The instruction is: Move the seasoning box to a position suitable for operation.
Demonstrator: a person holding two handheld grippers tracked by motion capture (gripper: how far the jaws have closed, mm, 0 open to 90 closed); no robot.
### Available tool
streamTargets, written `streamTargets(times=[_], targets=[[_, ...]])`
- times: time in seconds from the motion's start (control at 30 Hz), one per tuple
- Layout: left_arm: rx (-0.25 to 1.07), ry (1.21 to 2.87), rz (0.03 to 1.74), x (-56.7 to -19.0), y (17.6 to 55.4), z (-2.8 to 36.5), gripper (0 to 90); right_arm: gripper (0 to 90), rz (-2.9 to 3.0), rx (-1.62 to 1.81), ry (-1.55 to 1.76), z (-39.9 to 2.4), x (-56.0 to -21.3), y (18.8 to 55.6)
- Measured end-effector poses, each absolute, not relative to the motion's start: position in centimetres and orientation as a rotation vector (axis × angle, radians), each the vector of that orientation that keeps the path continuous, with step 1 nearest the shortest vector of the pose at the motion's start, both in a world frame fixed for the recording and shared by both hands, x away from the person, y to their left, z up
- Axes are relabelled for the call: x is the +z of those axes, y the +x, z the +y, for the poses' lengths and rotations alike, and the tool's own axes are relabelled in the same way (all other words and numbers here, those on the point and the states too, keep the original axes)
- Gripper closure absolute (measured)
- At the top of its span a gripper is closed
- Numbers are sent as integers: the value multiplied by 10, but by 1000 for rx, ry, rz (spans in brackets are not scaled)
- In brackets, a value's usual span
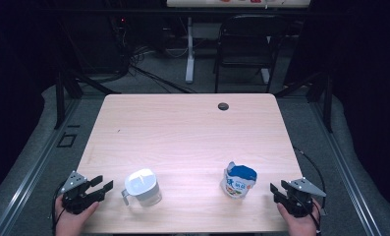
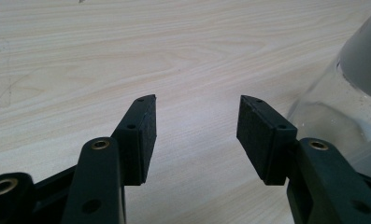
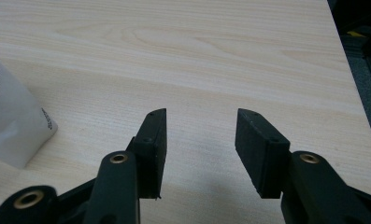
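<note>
A clear glass jug with a white lid [image 1: 142, 187] stands near the table's front left; its wall [image 2: 342, 102] rises at the right edge of the left gripper view. A white and blue pouch [image 1: 238, 180] stands at the front right, and its white side [image 3: 10, 126] shows at the left of the right gripper view. My left gripper [image 1: 103, 184] rests low, just left of the jug, open with nothing between its jaws [image 2: 197, 116]. My right gripper [image 1: 277, 188] sits right of the pouch, also open and empty [image 3: 201, 128].
The light wooden table [image 1: 187, 132] has a dark round grommet [image 1: 223, 106] near its far edge. A black folding chair [image 1: 246, 44] and a white desk leg [image 1: 189, 49] stand beyond the table. The table's right edge [image 3: 349, 70] runs close to my right gripper.
</note>
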State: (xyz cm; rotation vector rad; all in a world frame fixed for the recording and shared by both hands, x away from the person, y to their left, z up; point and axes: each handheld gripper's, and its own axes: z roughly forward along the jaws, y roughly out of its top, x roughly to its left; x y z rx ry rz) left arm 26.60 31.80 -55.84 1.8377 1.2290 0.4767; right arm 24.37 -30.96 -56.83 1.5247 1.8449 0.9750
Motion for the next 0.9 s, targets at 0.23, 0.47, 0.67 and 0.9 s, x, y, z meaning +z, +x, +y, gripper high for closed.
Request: streamTargets(times=[0.23,0.47,0.67,0.9], targets=[[506,1832,1211,-548,257,319,449,540,1841,983,1518,-311,-567,243],[497,1800,1171,-531,249,321,430,539,1834,990,1508,-311,-563,240],[487,1781,1139,-515,245,321,445,539,1823,1007,1505,-308,-558,236],[454,1841,1072,-505,237,311,477,535,1810,1037,1513,-304,-555,235]])
